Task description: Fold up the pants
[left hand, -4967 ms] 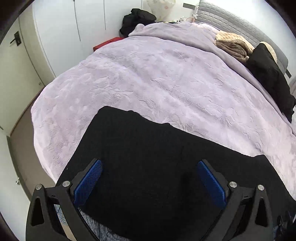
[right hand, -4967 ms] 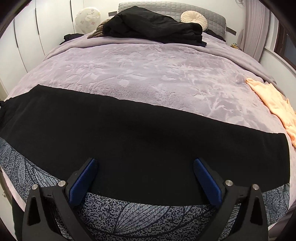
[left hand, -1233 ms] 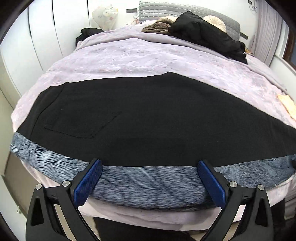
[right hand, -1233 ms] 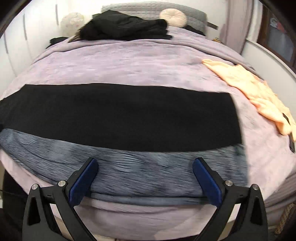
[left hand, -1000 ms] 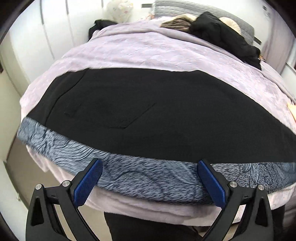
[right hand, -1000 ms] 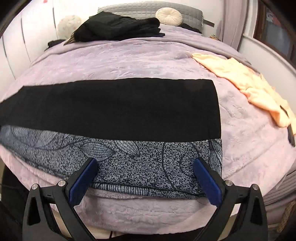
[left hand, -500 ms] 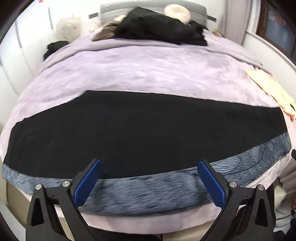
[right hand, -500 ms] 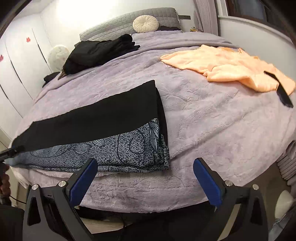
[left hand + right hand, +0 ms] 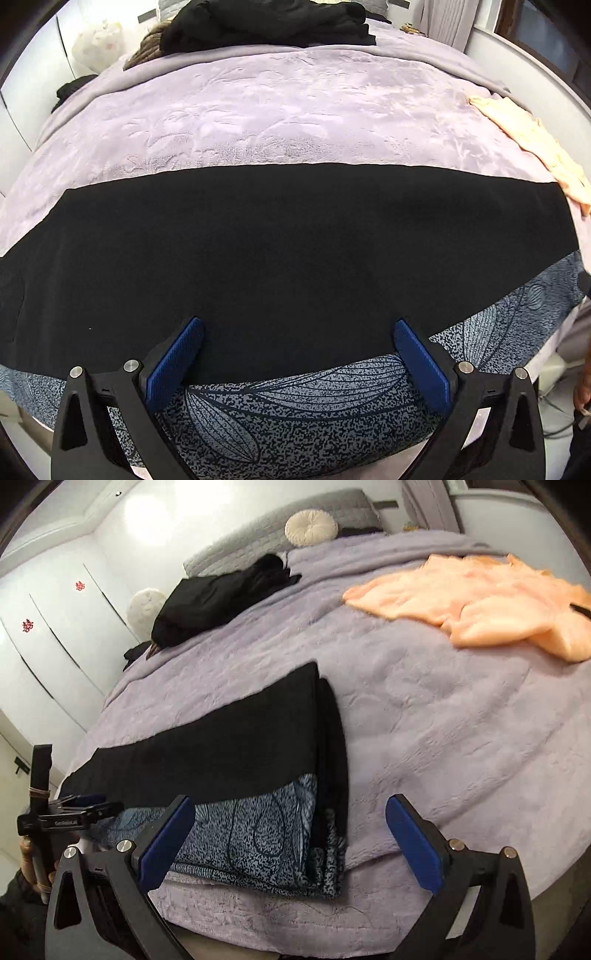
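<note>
The pants point(image 9: 288, 251) lie flat as a long strip along the near edge of the bed, black on top with a grey-blue leaf print point(image 9: 295, 410) showing along the near side. My left gripper point(image 9: 295, 354) is open and empty, just above the near edge at mid-length. In the right wrist view the pants point(image 9: 236, 746) run away to the left, their leg end point(image 9: 328, 775) nearest. My right gripper point(image 9: 290, 830) is open and empty, beyond that leg end. The left gripper point(image 9: 85, 805) shows there at the far left.
The bed has a lilac plush blanket point(image 9: 288, 110). A peach garment point(image 9: 476, 602) lies on its right side. A black clothes pile point(image 9: 218, 598) and a round cushion point(image 9: 312, 528) sit near the headboard. White wardrobe doors point(image 9: 48, 646) stand to the left.
My left gripper has moved in close over the middle of the pants. My right gripper has swung right, past the leg end, and tilted. The pants have not moved.
</note>
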Motion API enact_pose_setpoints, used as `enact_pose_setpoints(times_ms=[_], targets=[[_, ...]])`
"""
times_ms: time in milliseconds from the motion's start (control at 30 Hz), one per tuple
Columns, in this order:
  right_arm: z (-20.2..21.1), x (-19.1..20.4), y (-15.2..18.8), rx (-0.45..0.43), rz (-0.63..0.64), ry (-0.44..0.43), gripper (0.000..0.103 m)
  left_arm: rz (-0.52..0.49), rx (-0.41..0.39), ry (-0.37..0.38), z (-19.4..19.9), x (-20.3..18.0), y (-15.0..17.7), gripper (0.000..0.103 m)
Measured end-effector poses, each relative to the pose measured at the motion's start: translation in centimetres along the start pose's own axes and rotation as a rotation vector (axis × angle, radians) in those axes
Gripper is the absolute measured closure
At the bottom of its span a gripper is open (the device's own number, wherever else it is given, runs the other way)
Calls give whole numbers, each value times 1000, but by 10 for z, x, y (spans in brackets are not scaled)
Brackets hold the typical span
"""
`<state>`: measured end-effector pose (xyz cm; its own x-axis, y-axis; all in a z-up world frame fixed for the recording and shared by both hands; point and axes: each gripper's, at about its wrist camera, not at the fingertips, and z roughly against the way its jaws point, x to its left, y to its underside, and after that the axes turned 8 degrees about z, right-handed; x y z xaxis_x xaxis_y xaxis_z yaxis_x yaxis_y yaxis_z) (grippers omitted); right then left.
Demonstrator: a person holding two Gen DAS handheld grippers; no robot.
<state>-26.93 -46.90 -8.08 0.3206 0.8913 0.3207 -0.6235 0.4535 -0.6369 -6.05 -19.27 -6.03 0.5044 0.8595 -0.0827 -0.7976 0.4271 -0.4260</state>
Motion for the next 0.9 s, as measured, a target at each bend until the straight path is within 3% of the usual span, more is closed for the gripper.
enact_pose_setpoints(times_ms=[100, 233, 500, 800, 900], targets=[[3, 10, 14, -19, 48, -10, 0, 18, 0, 7, -2, 2, 0, 0], [10, 12, 24, -51, 28, -108, 0, 34, 3, -18, -6, 0, -4, 0], [12, -10, 38, -112, -113, -252, 0, 56, 8, -37, -13, -5, -10, 0], [8, 9, 10, -225, -87, -297, 0, 62, -4, -61, -16, -8, -11, 0], [-2, 13, 10, -164, -81, -255, 2, 61, -6, -58, -17, -8, -12, 0]])
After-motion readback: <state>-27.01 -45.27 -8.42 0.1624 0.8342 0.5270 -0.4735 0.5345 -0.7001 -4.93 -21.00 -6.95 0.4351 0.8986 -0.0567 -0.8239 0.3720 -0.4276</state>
